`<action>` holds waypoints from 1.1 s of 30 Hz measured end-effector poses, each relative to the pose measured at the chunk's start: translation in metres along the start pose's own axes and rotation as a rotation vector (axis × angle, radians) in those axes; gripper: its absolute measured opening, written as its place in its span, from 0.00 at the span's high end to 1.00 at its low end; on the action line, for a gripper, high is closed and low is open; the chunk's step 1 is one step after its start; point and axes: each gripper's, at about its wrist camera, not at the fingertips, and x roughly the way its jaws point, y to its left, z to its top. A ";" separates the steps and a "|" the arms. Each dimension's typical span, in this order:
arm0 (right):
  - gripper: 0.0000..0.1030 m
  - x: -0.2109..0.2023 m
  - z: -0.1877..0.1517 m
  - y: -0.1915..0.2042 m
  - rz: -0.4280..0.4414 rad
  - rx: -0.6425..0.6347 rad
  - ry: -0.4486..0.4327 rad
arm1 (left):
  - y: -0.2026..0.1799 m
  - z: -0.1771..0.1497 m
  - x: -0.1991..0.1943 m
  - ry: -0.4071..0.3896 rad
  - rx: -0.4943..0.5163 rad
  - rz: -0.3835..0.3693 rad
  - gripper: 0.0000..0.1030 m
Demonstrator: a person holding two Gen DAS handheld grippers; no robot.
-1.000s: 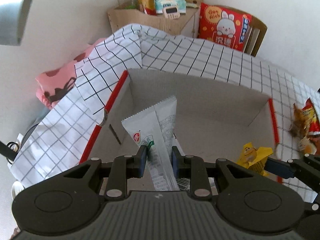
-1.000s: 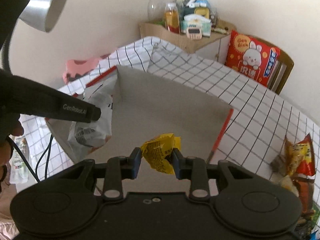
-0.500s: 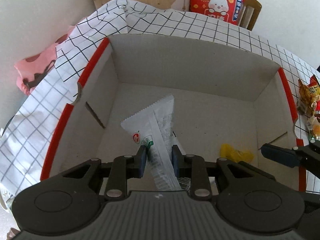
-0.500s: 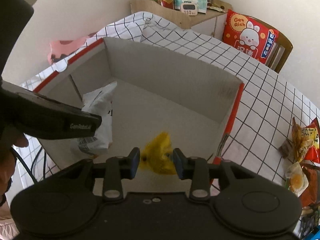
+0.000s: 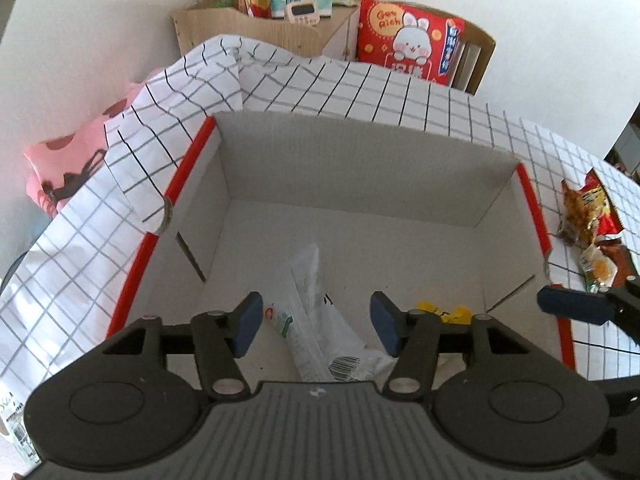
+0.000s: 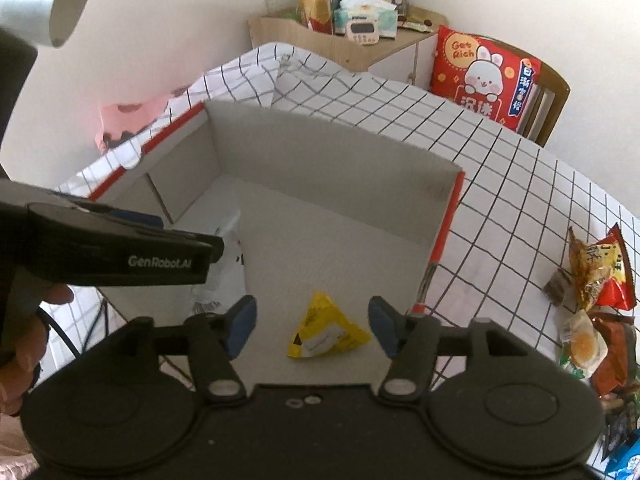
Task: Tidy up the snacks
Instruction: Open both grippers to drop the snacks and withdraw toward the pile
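Both packets, pinched between the pads a second ago, now lie loose on the floor of the cardboard box (image 5: 360, 168). The jaws of both tools have just been opening. Left gripper (image 5: 316, 322): pads stand well apart, the white snack packet (image 5: 316, 320) below and between them, touching neither pad, its barcode end nearest the gripper body and its far end running away from the tool. Right gripper (image 6: 312, 324): pads likewise spread, the yellow triangular packet (image 6: 324, 330) flat on the box floor between and just ahead of them, free of both. From the left gripper the yellow packet shows just beyond its right finger, and the other tool's blue pad juts in at the far right. From the right gripper, the left tool crosses the view at left, a hand (image 6: 20, 340) behind it. More snack packets (image 6: 596, 300) lie on the checked tablecloth (image 6: 500, 184) to the right of the box, outside its red-edged wall. Ahead, past the box, a red rabbit cushion (image 6: 480, 76) leans in a wooden chair.
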 end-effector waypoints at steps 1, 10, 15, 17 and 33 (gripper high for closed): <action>0.32 -0.005 0.001 0.000 0.004 0.005 -0.010 | 0.000 0.000 -0.005 -0.015 0.000 -0.001 0.40; 0.18 -0.054 0.001 -0.002 0.025 0.037 -0.107 | -0.008 -0.002 -0.048 -0.133 0.031 -0.048 0.32; 0.13 -0.076 -0.005 -0.009 0.026 0.061 -0.151 | -0.015 -0.004 -0.068 -0.181 0.046 -0.080 0.32; 0.12 -0.084 -0.009 -0.013 0.032 0.083 -0.166 | -0.019 -0.006 -0.075 -0.196 0.053 -0.090 0.31; 0.00 -0.141 -0.075 -0.078 -0.044 0.205 -0.265 | -0.091 -0.028 -0.105 -0.245 0.070 -0.209 0.22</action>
